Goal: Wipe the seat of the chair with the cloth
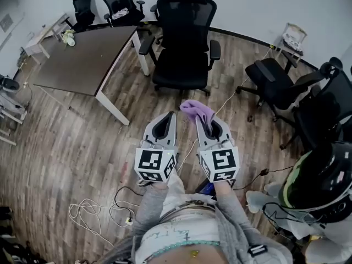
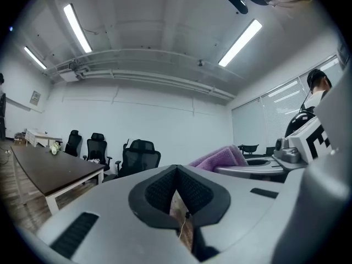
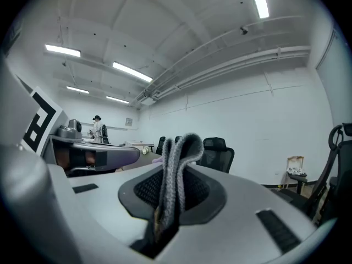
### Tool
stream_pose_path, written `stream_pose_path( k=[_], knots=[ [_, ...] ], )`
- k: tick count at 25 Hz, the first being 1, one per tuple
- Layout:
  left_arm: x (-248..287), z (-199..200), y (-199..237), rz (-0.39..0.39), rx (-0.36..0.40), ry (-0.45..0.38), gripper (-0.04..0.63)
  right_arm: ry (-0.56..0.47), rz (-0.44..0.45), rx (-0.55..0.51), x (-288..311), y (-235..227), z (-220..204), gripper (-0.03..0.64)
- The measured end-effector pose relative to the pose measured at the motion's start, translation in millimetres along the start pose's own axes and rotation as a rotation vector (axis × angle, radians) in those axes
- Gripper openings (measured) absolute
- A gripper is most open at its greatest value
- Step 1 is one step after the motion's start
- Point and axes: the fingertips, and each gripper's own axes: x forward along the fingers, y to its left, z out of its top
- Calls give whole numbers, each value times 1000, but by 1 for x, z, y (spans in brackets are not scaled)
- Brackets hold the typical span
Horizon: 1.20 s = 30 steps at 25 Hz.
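Observation:
A black office chair stands straight ahead, its seat bare and facing me. My right gripper is shut on a folded purple cloth, which sticks up between its jaws as a grey fold in the right gripper view. The left gripper is held beside it, jaws closed with nothing between them. The cloth shows at the right of the left gripper view. Both grippers hover above the wooden floor, short of the chair.
A dark table with white legs stands to the left of the chair. More black chairs line the back wall, and others stand at the right. Cables lie on the floor near my feet. A person stands at the lower right.

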Motion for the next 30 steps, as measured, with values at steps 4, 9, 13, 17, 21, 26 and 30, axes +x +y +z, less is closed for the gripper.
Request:
stream_pose_path(
  k=[4,9,13,17,21,26,30],
  knots=[
    [34,7,30,-56,15,11,-2,4,-26,8,45,-2,6,51],
    [65,11,72,-111,25,20,-2,4,-44,7,100,4,11,51],
    [77,10,96,-130,27,28,-2,11,-61,5,126,9,12,51],
    [85,12,115,-132,15,28,-2,24,-77,4,147,7,13,51],
    [87,11,132,-124,2,28,-2,30,-72,4,161,14,12,51],
    [99,5,158,-108,-13,29,-2,35,-44,9,191,23,7,51],
    [134,7,178,-98,-13,32,-2,31,-21,17,234,9,10,51]
  ],
)
